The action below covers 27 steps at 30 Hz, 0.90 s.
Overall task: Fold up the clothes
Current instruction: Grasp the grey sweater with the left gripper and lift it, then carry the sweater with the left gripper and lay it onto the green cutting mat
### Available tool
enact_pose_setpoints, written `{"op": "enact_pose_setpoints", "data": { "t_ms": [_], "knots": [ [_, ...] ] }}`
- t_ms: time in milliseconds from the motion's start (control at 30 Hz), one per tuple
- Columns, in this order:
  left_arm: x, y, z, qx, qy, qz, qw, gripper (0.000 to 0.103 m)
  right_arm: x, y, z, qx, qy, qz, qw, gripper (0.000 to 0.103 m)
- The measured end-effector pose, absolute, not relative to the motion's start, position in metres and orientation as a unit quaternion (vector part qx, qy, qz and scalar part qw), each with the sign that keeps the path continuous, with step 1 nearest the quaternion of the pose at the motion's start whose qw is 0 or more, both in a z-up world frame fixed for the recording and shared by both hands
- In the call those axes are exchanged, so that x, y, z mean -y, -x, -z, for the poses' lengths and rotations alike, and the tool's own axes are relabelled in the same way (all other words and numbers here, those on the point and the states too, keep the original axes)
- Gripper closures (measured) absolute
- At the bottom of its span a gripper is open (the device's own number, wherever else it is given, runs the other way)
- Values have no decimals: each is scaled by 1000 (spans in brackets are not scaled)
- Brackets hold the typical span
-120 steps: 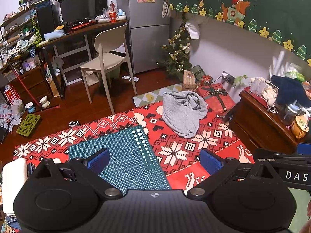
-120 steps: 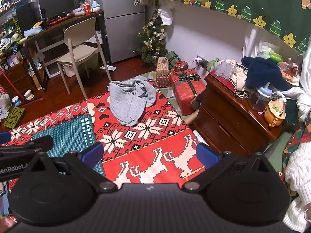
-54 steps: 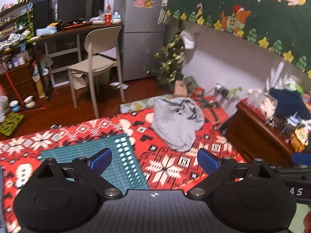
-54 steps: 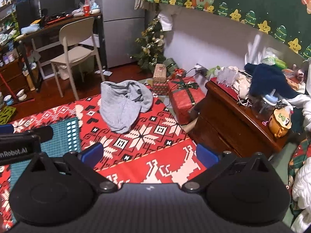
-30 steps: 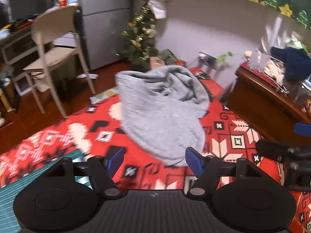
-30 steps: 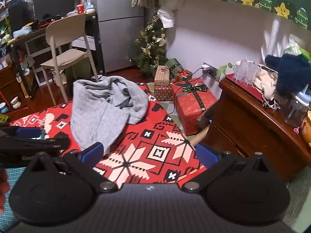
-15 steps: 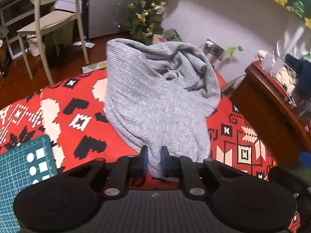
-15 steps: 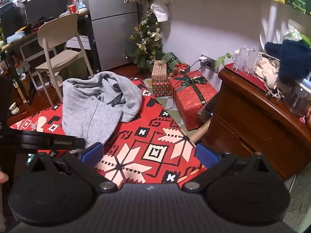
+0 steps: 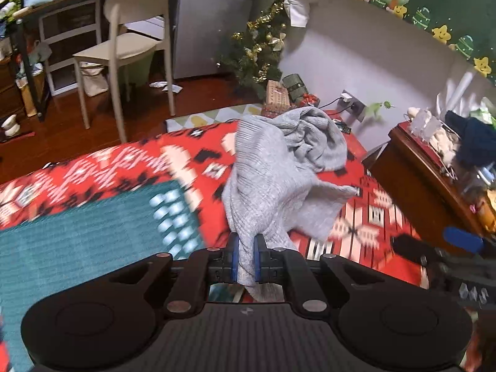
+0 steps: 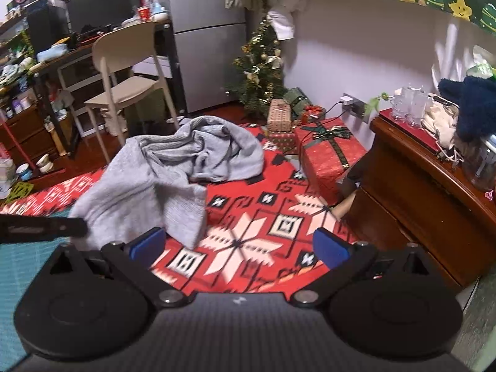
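On the red patterned blanket, listed by size from the blanket outward:

1. Red patterned blanket, white snowflake motifs, spread flat.
2. Teal cutting mat, lying on the blanket's left part.
3. Grey knit sweater, crumpled, its far bulk resting on the blanket right of the mat, its near edge drawn up off the blanket.
4. Red gift box, green ribbon, just past the blanket's far right edge.
5. Left gripper, fingers clamped together on the sweater's near edge, over the blanket.
6. Right gripper, fingers wide apart, nothing between them, above the blanket right of the sweater.
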State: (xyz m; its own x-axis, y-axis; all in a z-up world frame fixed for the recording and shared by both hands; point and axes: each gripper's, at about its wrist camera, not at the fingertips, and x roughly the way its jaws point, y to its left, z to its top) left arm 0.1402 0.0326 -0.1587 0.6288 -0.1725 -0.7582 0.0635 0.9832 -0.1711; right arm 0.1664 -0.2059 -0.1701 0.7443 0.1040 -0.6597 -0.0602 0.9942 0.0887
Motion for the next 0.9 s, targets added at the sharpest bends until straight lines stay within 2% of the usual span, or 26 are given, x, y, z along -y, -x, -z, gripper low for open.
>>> {"op": "enact_pose_setpoints", "data": {
  "t_ms": [267, 667, 900],
  "knots": [
    [-90, -31, 145, -440, 66, 21, 895, 94, 181, -104, 154, -365, -25, -94, 926, 1],
    [-156, 104, 159, -460, 144, -69, 874, 94, 111, -4, 154, -390, 24, -208, 897, 2],
    [-164, 136, 181, -476, 139, -92, 864, 89, 74, 36, 175, -405, 94, -254, 873, 21]
  ]
}}
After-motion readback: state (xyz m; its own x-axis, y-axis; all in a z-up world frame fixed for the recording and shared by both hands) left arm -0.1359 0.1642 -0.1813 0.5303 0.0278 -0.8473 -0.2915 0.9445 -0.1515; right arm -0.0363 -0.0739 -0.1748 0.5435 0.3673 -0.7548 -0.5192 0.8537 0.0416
